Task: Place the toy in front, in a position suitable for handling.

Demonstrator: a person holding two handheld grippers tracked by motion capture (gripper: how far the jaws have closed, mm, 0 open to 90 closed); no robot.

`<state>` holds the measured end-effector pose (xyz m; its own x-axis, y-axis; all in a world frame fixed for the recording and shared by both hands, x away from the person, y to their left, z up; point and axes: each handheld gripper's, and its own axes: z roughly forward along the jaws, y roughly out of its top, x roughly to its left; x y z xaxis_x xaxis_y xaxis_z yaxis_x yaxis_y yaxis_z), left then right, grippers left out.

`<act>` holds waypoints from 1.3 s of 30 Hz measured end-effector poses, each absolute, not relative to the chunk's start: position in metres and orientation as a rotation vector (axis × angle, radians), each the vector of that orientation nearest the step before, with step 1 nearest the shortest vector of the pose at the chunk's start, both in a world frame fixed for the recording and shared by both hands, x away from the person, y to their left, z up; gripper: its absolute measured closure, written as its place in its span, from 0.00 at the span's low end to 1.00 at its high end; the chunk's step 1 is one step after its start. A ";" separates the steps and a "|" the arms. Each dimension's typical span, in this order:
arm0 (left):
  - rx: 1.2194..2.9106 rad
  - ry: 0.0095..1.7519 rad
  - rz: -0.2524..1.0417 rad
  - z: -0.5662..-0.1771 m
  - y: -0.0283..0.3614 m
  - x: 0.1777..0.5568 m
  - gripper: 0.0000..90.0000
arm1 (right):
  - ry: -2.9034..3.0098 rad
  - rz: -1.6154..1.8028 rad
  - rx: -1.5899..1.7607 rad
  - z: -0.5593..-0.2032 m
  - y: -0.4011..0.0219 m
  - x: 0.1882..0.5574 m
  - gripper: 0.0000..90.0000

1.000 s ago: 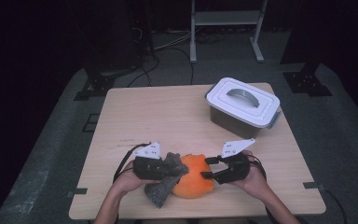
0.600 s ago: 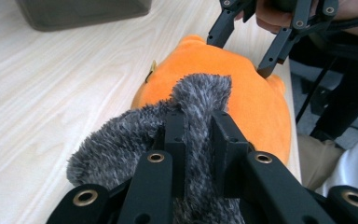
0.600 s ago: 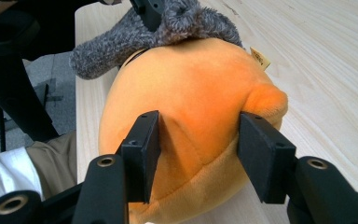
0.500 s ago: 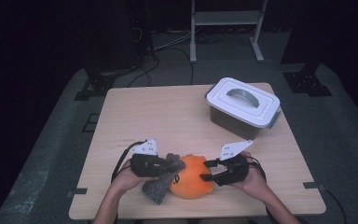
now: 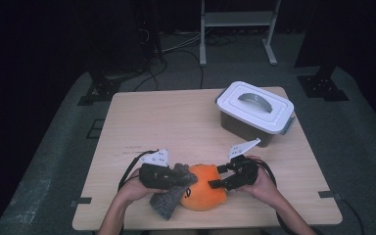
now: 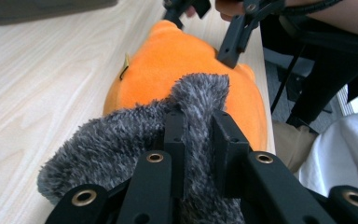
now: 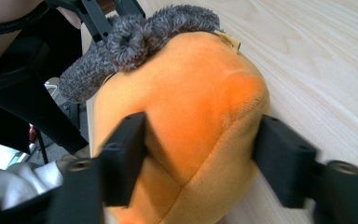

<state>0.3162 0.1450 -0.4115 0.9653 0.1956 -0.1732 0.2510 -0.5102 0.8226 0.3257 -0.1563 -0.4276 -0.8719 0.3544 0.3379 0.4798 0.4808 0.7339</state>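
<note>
1. The orange plush (image 5: 204, 190) lies near the worktop's (image 5: 176, 122) front edge, well apart from the grey box (image 5: 254, 113), which stands toward the far right corner.
2. The left tool (image 6: 196, 140) has its jaws nearly together, clamped on a fold of grey fuzzy cloth (image 6: 121, 149). In its own view the cloth bulges up between and around the jaws.
3. In the high view the cloth (image 5: 169, 198) lies against the plush's left side, and part of it hangs toward the front edge of the worktop.
4. The right tool (image 7: 200, 154) stands about half open. Its jaws straddle the plush's (image 7: 191, 116) near end, one on each side, and the pads meet the fabric at the flanks; the jaws have just widened a little.
5. The underside of the plush is hidden, and so is the part covered by the cloth. A small tan tag (image 7: 228, 41) sticks out near the cloth, too small to read.
6. The person's forearms are cut off at the bottom edge of the high view, and a dark room surrounds the worktop.
7. The box has a white lid (image 5: 255, 100) with a grey handle, and its contents are hidden. No writing on it can be made out.
</note>
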 end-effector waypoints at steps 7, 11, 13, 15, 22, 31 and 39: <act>2.061 0.341 -0.023 -0.394 0.139 0.326 0.86 | -2.777 -1.435 -0.594 -0.409 -0.149 0.320 0.68; 2.049 0.361 0.047 -0.383 0.133 0.333 0.86 | -2.865 -1.482 -0.484 -0.400 -0.140 0.318 0.68; 2.052 0.374 0.058 -0.383 0.134 0.336 0.86 | -2.852 -1.496 -0.445 -0.401 -0.140 0.319 0.68; 2.083 0.394 0.066 -0.388 0.137 0.337 0.86 | -2.851 -1.493 -0.433 -0.404 -0.144 0.320 0.68; 2.028 0.410 -0.046 -0.414 0.146 0.328 0.86 | -2.709 -1.440 -0.501 -0.412 -0.161 0.323 0.52; 2.064 0.331 -0.100 -0.408 0.140 0.312 0.86 | -2.627 -1.361 -0.560 -0.413 -0.151 0.324 0.34; 1.999 0.336 -0.026 -0.386 0.141 0.322 0.86 | -2.774 -1.414 -0.467 -0.405 -0.145 0.319 0.61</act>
